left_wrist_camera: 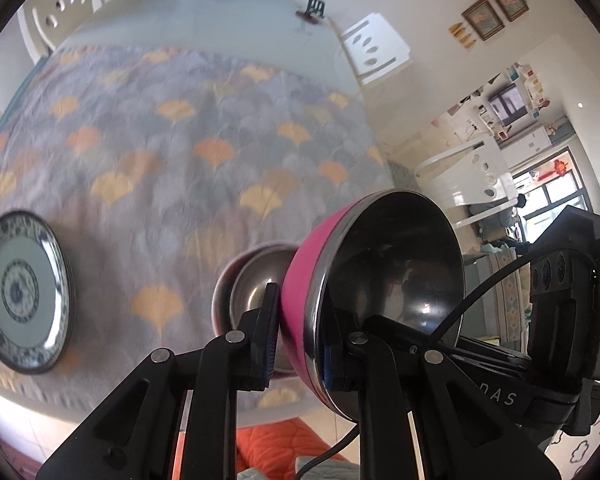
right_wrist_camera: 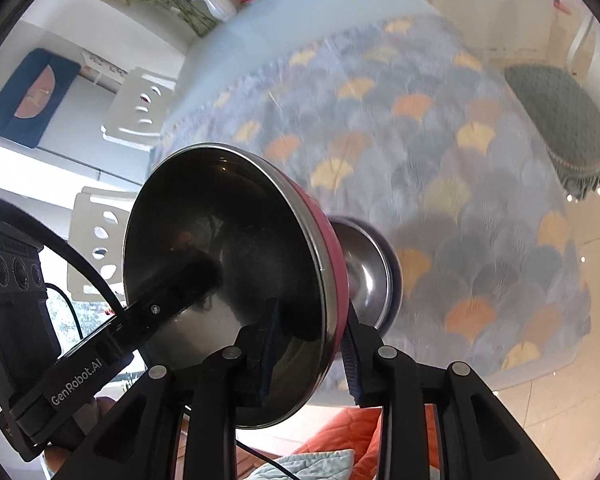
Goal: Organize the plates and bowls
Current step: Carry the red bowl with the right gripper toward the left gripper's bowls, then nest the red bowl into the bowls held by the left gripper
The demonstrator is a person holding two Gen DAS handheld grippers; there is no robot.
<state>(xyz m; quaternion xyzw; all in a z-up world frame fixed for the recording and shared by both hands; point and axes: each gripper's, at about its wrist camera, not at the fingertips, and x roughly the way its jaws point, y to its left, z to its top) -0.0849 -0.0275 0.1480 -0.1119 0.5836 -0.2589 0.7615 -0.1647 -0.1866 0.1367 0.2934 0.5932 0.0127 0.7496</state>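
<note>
- Our left gripper point(left_wrist_camera: 300, 324) clamps the pink bowl's point(left_wrist_camera: 304, 276) rim, one finger outside, one inside the steel.
- Our right gripper point(right_wrist_camera: 310, 344) pinches the same bowl's opposite rim, jaws closed on it.
- We hold the bowl tipped on edge, above the table point(left_wrist_camera: 236, 12).
- A second steel bowl point(left_wrist_camera: 252, 288) sits just behind it on the leaf-patterned cloth point(left_wrist_camera: 172, 152).
- A blue-and-white plate point(left_wrist_camera: 22, 292) lies to the left.
- We read "GenRobot.AI" on the left gripper's finger in the right view.
</note>
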